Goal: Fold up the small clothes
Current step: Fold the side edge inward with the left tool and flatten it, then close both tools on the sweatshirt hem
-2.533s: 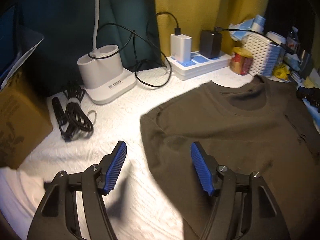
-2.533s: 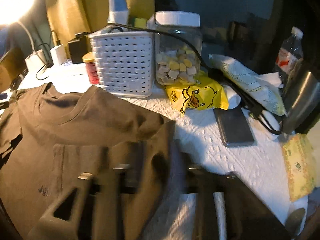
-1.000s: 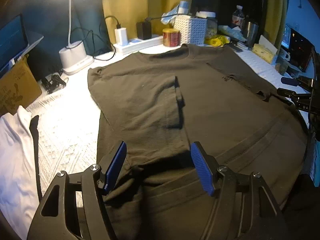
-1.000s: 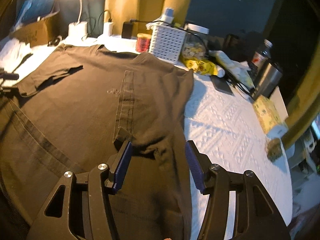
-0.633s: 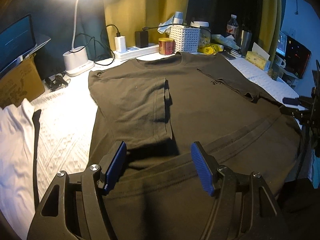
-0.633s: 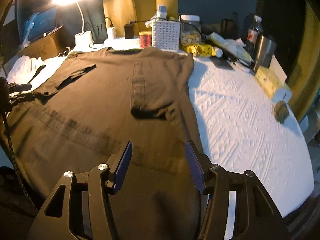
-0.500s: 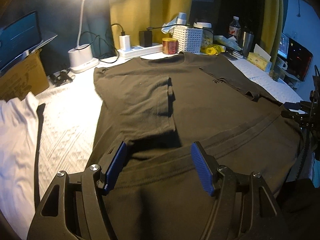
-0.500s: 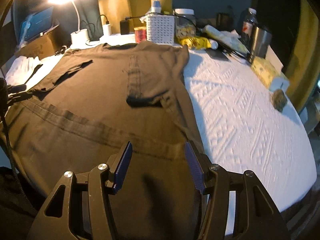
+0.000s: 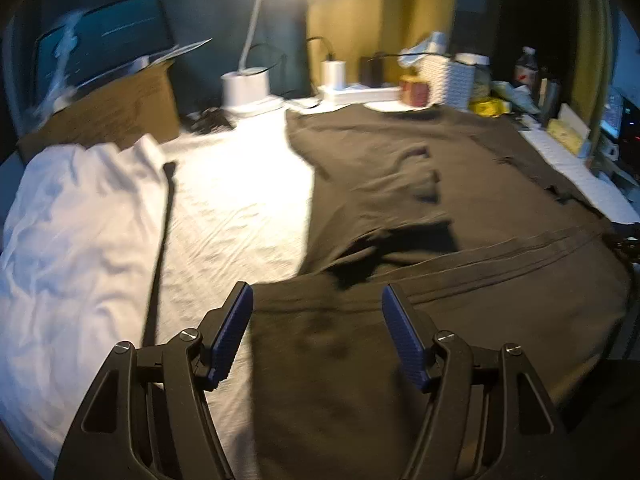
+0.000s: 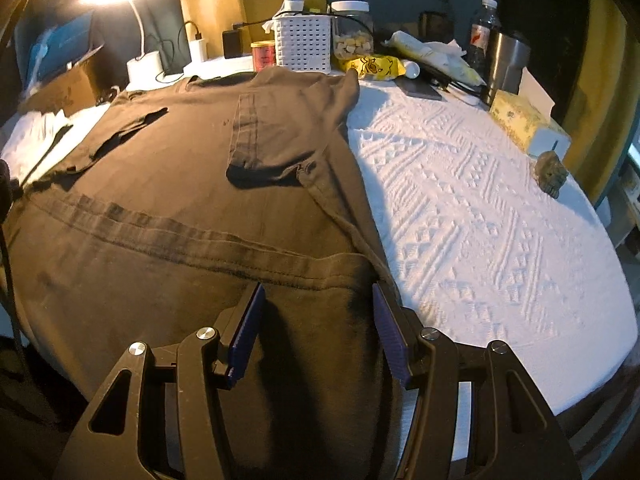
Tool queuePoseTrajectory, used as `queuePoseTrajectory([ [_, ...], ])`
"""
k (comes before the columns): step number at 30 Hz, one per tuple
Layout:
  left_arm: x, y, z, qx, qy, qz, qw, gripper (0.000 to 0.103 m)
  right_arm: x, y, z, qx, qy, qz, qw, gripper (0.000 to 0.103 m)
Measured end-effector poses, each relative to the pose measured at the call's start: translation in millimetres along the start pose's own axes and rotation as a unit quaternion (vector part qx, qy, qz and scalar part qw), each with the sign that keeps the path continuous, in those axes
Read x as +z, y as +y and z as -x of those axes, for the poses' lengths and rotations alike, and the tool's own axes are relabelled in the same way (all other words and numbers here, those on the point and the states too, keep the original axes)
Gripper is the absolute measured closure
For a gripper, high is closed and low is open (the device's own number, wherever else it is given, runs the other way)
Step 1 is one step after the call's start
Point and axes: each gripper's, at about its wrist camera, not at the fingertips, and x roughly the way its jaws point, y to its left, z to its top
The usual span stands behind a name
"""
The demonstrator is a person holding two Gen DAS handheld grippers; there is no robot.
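A dark brown T-shirt (image 9: 460, 184) lies flat on the white textured table cover, both sleeves folded in over its body; it also shows in the right wrist view (image 10: 192, 184). Its bottom hem hangs over the near table edge. My left gripper (image 9: 316, 332) is open and empty above the shirt's lower left corner. My right gripper (image 10: 316, 328) is open and empty above the lower right corner, its right finger near the shirt's side edge.
A white garment (image 9: 76, 248) lies left of the shirt. A cardboard box (image 9: 108, 116), lamp base (image 9: 244, 88), charger strip, red tin (image 10: 263, 55), white basket (image 10: 304, 42), jar, bottle, steel tumbler (image 10: 506, 66) and tissue box (image 10: 524, 120) line the back and right.
Both grippers have pulled back toward the near edge, from the shoulders to the hem. The left view has swung left, bringing the white garment into view. Both stay open.
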Motion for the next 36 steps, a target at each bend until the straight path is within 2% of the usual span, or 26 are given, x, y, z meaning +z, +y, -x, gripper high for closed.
queuePoseTrajectory([
  [2, -4.0, 7.3, -1.6, 0.0, 0.006, 0.009, 0.9999, 0.036, -0.1, 2.9, -0.4, 0.0, -0.007, -0.002, 1.0, 0.057],
  [4, -7.5, 11.1, -2.2, 0.002, 0.011, 0.014, 0.9998, 0.036, 0.9, 8.3, 0.0, -0.008, -0.01, 0.01, 1.0, 0.087],
  [6, -10.6, 12.3, -3.8, 0.0, 0.017, 0.014, 0.9998, 0.036, 2.5, 16.2, 0.6, -0.026, -0.009, 0.033, 0.999, 0.092],
  [9, -13.0, 13.4, -5.6, -0.018, 0.021, 0.017, 0.9995, 0.037, 5.9, 21.6, 6.0, -0.025, -0.018, 0.047, 0.998, 0.093],
  [10, -13.7, 13.5, -4.7, -0.022, 0.018, 0.016, 0.9995, 0.041, 7.2, 23.2, 8.9, -0.024, -0.023, 0.049, 0.998, 0.093],
  [11, -13.5, 12.4, -4.5, -0.025, 0.017, 0.013, 0.9995, 0.058, 9.3, 25.1, 13.2, -0.024, -0.031, 0.051, 0.998, 0.093],
  [14, -13.4, 7.8, -5.3, -0.026, 0.019, -0.004, 0.9995, 0.085, 14.2, 26.8, 23.0, -0.019, -0.049, 0.048, 0.997, 0.093],
  [15, -13.4, 6.5, -3.6, -0.025, 0.017, -0.009, 0.9995, 0.091, 16.0, 26.7, 25.7, -0.017, -0.055, 0.046, 0.997, 0.093],
  [20, -10.8, 2.7, 10.9, -0.021, -0.004, -0.019, 0.9996, 0.096, 23.2, 23.4, 38.8, -0.013, -0.078, 0.034, 0.996, 0.093],
  [26, -4.5, -7.5, 28.5, -0.021, -0.027, -0.032, 0.9989, 0.097, 29.6, 18.4, 51.6, -0.013, -0.097, 0.025, 0.995, 0.094],
  [36, -8.6, -5.1, 36.2, -0.019, -0.021, -0.02, 0.9994, 0.097, 41.2, 18.2, 69.4, 0.006, -0.126, 0.017, 0.992, 0.094],
])
